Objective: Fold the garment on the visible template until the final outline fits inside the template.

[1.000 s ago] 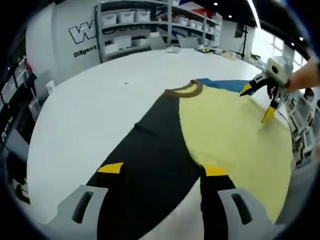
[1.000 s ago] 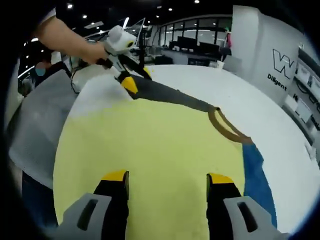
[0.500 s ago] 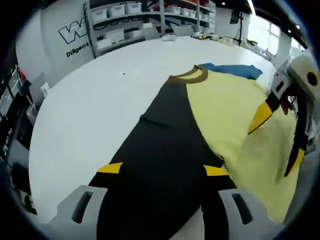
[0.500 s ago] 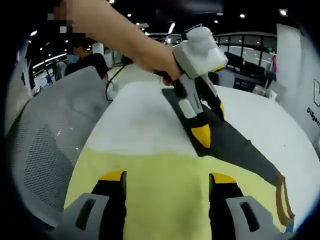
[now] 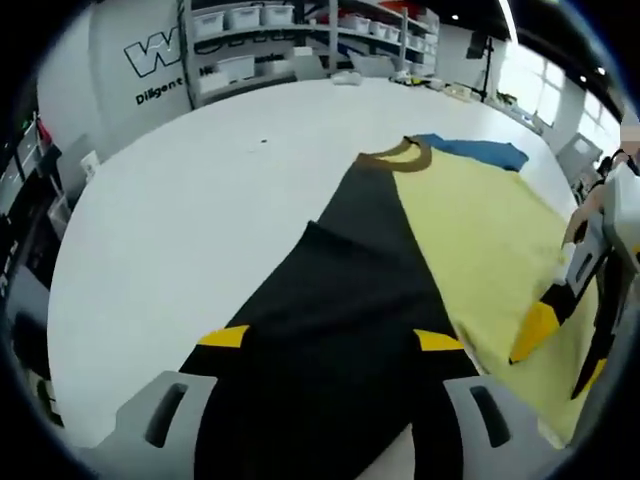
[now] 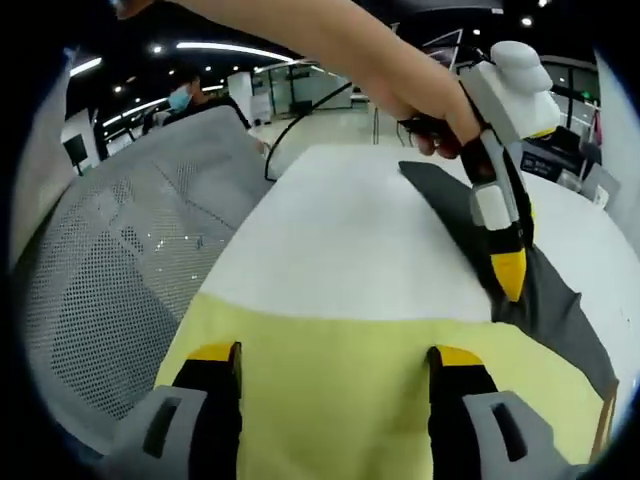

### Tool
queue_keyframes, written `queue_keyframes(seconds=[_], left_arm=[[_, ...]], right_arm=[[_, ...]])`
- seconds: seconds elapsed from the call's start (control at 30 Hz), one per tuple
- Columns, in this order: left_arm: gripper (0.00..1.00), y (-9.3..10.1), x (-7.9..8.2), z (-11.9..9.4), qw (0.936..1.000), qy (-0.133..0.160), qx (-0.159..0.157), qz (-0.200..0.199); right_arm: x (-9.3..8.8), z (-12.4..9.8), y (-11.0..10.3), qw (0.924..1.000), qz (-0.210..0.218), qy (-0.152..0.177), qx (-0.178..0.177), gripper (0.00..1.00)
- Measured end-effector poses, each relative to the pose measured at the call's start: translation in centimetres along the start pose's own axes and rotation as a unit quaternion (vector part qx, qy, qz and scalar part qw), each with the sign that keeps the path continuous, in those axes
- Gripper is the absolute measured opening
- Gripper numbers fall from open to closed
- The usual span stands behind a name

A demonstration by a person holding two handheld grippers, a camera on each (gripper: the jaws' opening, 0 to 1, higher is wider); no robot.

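Note:
A yellow and black garment (image 5: pixel 470 230) with a brown collar (image 5: pixel 395 156) lies flat on the white table (image 5: pixel 190 220). A blue patch (image 5: pixel 475 151) shows beside the collar. My left gripper (image 5: pixel 330 340) is open, low over the black part (image 5: pixel 340 290), which runs between its jaws. A hand holds it at the black cloth's edge in the right gripper view, left gripper (image 6: pixel 505 235). My right gripper (image 6: pixel 333 355) is open over the yellow hem (image 6: pixel 330 340) at the table's near edge. It enters the left gripper view from the right, right gripper (image 5: pixel 560 335).
A grey mesh chair (image 6: pixel 110 270) stands close to the table edge beside the yellow hem. Shelves with white bins (image 5: pixel 250 40) line the far wall. A person (image 6: pixel 185 100) sits in the background. Bare white table stretches left of the garment.
My right gripper has come down from beside the collar to the garment's near hem. The left gripper view has closed in on the black part. Both grippers stayed open.

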State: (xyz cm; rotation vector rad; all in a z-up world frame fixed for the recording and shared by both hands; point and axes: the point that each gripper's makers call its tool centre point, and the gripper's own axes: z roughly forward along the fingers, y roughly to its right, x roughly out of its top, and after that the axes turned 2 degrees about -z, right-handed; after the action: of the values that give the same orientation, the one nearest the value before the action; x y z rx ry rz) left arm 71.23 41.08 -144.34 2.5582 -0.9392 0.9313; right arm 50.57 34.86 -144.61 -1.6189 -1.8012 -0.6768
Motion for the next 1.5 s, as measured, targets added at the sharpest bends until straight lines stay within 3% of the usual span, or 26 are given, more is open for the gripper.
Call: queue_keyframes(seconds=[0.33,0.5,0.53,0.8,0.9,1.0,1.03,1.3,1.33,1.47,1.5], left_arm=[[0.67,-0.1,-1.0,-1.3,0.9998,-0.019,0.000,0.008],[0.67,-1.4,-3.5,-2.6,0.9988,-0.048,0.004,0.001],[0.68,-1.5,-3.3,-2.6,0.9993,-0.037,0.000,-0.001],[0.70,-3.4,-3.7,-3.2,0.9979,-0.065,-0.001,0.005],[0.69,-3.1,-4.2,-4.5,0.9976,-0.068,-0.003,0.005],[0.69,-3.3,-6.0,-5.6,0.9962,-0.085,-0.002,0.020],[0.68,-3.5,-5.7,-5.4,0.9972,-0.074,0.003,0.007],[0.69,-4.2,-5.8,-6.2,0.9953,-0.095,0.015,-0.001],[0.68,-4.2,-5.7,-6.5,0.9955,-0.093,0.017,0.001],[0.69,-3.8,-4.5,-7.4,0.9973,-0.069,0.026,-0.003],[0.69,-3.7,-3.7,-7.6,0.9983,-0.049,0.029,-0.012]], right_arm=[[0.6,-0.4,0.0,0.9999,0.002,0.002,-0.016,0.75],[0.1,-0.2,-1.0,1.0000,0.002,-0.005,-0.003,0.75],[-0.2,-0.1,-1.0,1.0000,0.003,-0.009,-0.002,0.75],[-0.1,-0.2,-0.9,0.9999,0.009,-0.002,-0.009,0.73],[-0.1,-0.2,-0.8,0.9999,0.010,-0.002,-0.011,0.73],[-0.2,-0.2,-0.7,0.9999,0.009,-0.002,-0.012,0.73],[-0.1,-0.2,-0.8,0.9999,0.010,-0.001,-0.011,0.73],[0.0,-0.4,-0.7,0.9998,0.015,-0.011,-0.007,0.73],[0.4,-0.8,-0.5,0.9998,0.013,-0.001,-0.014,0.72],[1.0,-2.3,-0.2,0.9991,0.020,0.020,-0.033,0.73],[1.0,-2.6,-0.1,0.9988,0.022,0.023,-0.039,0.73]])
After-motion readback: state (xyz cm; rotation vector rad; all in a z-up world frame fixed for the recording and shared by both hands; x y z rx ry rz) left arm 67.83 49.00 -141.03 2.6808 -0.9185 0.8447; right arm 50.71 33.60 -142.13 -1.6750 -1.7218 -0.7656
